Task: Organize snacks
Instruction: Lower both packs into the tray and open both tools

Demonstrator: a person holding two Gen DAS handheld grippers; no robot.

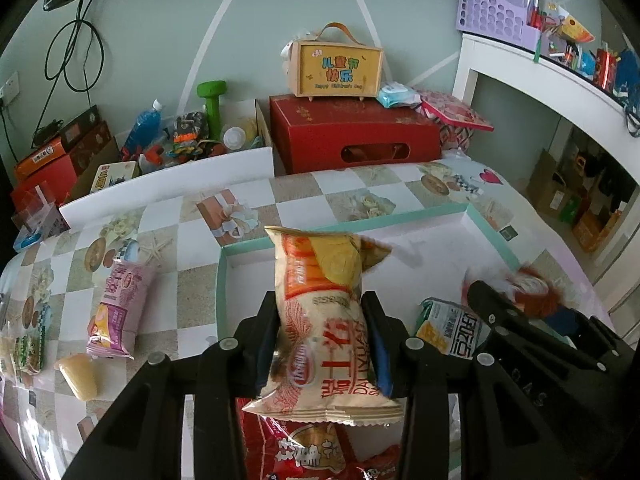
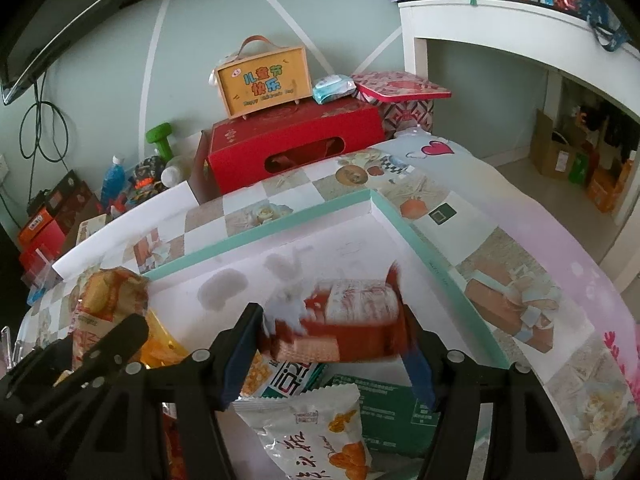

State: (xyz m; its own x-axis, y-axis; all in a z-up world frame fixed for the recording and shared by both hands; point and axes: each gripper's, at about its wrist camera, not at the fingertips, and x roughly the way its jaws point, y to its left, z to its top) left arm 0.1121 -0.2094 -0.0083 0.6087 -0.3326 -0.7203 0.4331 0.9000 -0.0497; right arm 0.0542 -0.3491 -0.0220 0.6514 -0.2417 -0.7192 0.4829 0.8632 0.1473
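Left wrist view: left gripper (image 1: 320, 340) pinching cream snack bag (image 1: 320, 312) over teal-rimmed tray (image 1: 486, 222) for sorting; right gripper (image 2: 334, 336) clamping blurred red packet (image 2: 352, 328) alongside.

The red snack pack (image 2: 352, 320) between the right gripper's fingers is smeared by motion blur, so its print cannot be read. The lower part of the cream snack bag (image 1: 324, 320) is covered by the fingers of the left gripper. A red packet (image 1: 304, 452) beneath it is cut off by the bottom edge.
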